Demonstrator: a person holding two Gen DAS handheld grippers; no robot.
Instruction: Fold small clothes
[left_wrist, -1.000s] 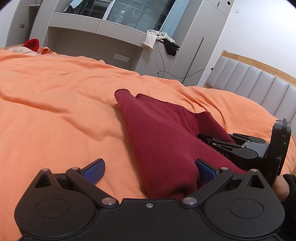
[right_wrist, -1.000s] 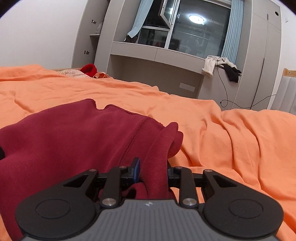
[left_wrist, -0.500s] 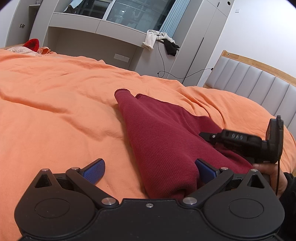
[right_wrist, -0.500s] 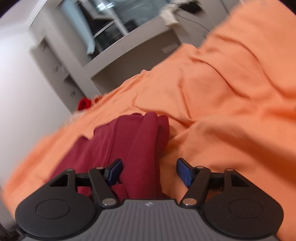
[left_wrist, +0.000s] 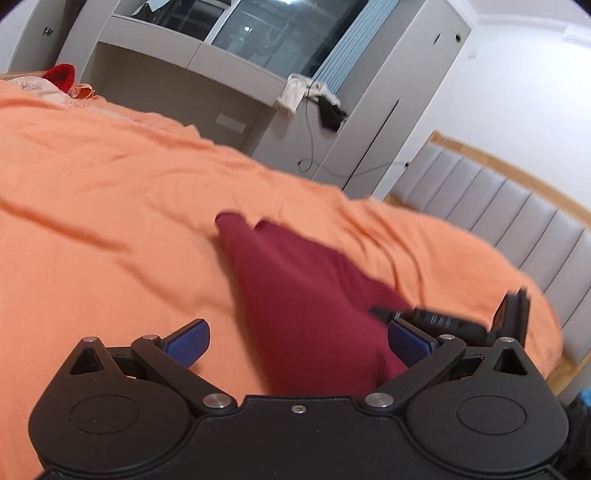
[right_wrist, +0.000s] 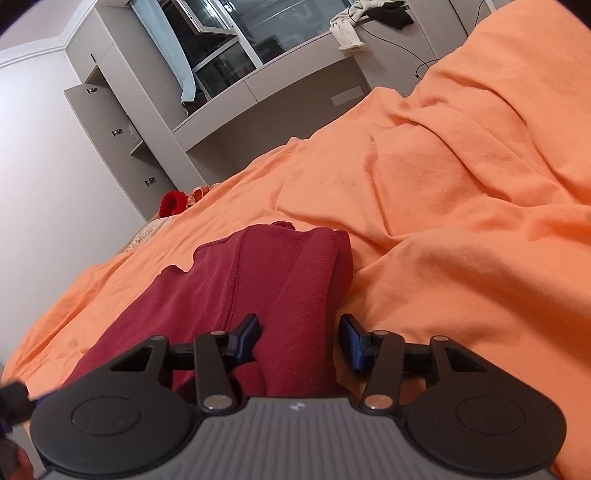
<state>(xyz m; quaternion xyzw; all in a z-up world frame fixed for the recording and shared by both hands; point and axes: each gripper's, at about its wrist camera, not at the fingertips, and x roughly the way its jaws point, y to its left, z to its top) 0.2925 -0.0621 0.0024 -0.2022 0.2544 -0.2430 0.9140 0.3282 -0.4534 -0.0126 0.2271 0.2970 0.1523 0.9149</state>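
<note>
Right gripper (right_wrist: 299, 338): a second ago its jaws pinched a bunched fold of the dark red garment (right_wrist: 258, 280). They then sprang wide and have just been closing part-way again. Now the blue pads stand apart; a ridge of the red cloth lies between them, the left pad (right_wrist: 248, 328) against or just beside it, the right pad (right_wrist: 351, 341) clear, with orange bedding showing in the gap. The grip reads as released. The view has also tilted since then, so the wrist has rolled.

Left gripper (left_wrist: 297, 341): jaws spread wide, as in both earlier views. The near end of the garment (left_wrist: 306, 306) lies between the pads; the left pad is well clear over bare cover, while contact at the right pad cannot be told through the blur. The right gripper (left_wrist: 443, 319) shows low at the garment's right edge.

Meaning, as a judgement: one fold has been laid down and let go; the right hand seems to be re-gripping or smoothing before the next fold.

Garment: lies on the orange bed cover (left_wrist: 110, 206), folded into a long narrow wedge. Its long axis runs from the grippers away toward the grey wall unit (left_wrist: 207, 74). The narrow tip, with a small notch, points away; the broad end is nearest the grippers.
</note>
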